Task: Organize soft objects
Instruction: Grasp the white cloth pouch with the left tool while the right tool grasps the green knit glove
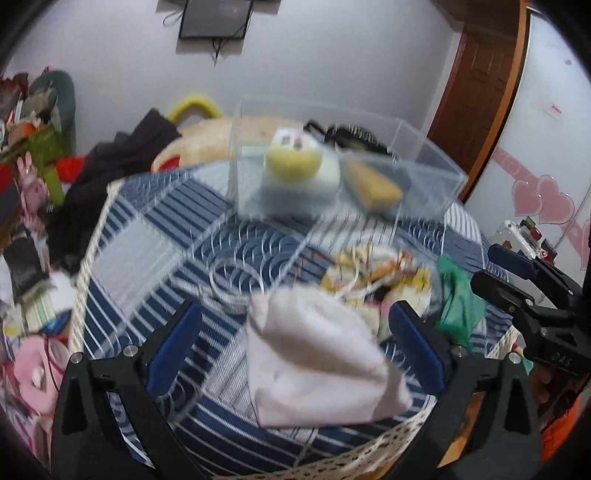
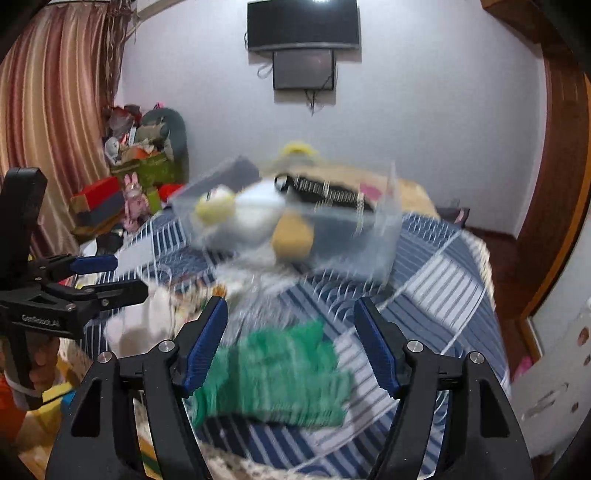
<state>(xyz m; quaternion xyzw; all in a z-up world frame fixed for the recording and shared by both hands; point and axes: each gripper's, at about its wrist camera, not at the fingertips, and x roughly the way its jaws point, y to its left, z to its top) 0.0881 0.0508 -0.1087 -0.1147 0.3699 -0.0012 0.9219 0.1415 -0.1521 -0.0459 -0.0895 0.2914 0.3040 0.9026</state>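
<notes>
White cloth (image 1: 317, 354), folded and soft-edged, lies between our left gripper's (image 1: 295, 343) fingers, whose blue pads (image 1: 173, 347) stand wide apart and touch nothing. Only the left view shows it whole; the right view catches it as a pale blur (image 2: 136, 325) beyond the left fingers. The right view alone shows the green cloth (image 2: 273, 376) in full: knit-textured, rumpled, lying between the parted fingers of our right gripper (image 2: 291, 343), which are likewise open and clear of it. In the left view the green cloth (image 1: 458, 306) is a crumpled strip just outside the right-hand finger, with the right gripper (image 1: 517, 280) beyond it.

Ahead of both finger pairs stands a clear bin (image 1: 424, 177), holding a yellow-and-white plush (image 1: 295, 162), a tan sponge (image 1: 373, 184) and a black brush (image 1: 354, 136). Between the bin and the left fingertips lies a patterned rag heap (image 1: 373, 273). All rest on a blue striped cover (image 1: 147, 229) with a cream lace edge (image 1: 85, 266).

Room to move: the striped cover is open left of the left fingers. The lace edge runs close under both grippers. Both views are motion-blurred; fine detail is not readable. Beyond the left edge sits a clutter pile (image 2: 136, 170); a dark screen (image 2: 303, 26) hangs on the far wall.
</notes>
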